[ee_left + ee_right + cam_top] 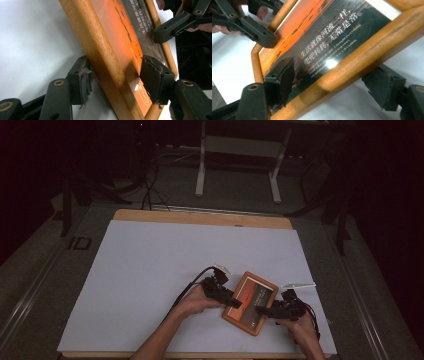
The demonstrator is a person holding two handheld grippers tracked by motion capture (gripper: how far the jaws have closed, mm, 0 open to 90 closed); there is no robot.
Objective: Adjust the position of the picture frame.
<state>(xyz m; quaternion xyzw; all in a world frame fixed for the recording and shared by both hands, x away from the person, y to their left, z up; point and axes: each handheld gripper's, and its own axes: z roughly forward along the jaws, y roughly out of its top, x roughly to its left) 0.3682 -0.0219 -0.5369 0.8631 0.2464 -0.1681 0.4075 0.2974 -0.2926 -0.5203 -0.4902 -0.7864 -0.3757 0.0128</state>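
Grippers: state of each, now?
Left gripper: open, jaws astride the picture frame rail, not clamping.
Right gripper: open, astride the opposite rail.

Dim room w/ grey carpet floor (240, 190); white metal desk frame (239, 150) at back, black cables (150, 185) nearby, edges dark.

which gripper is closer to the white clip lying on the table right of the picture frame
Right. The right gripper straddles the frame's near-right edge, just below the clip; the left gripper is across the frame.

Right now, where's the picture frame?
High view: the picture frame lies on the white sheet, near-right, between the left tool and right tool.
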